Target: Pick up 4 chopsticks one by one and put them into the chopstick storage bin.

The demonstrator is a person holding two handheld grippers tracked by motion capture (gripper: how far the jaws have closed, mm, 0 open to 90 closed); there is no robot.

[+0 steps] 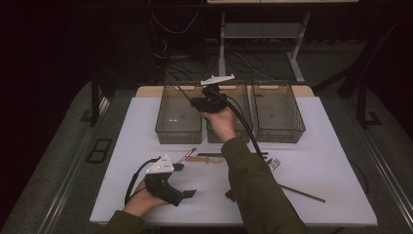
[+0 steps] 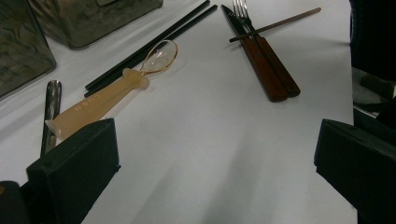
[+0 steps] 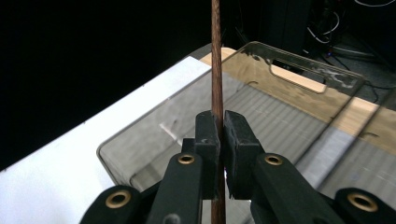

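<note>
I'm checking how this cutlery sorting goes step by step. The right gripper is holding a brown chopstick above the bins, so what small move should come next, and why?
Probably lower the right gripper toward the left bin, then open. Its jaws are shut on the brown chopstick, which hangs over that bin's open top and has not been let go.

Brown wooden chopstick [image 3: 215, 70]; clear smoky plastic bins [image 3: 261, 107]; matt white table [image 2: 205, 154]; translucent amber spoon [image 2: 112, 95].
</note>
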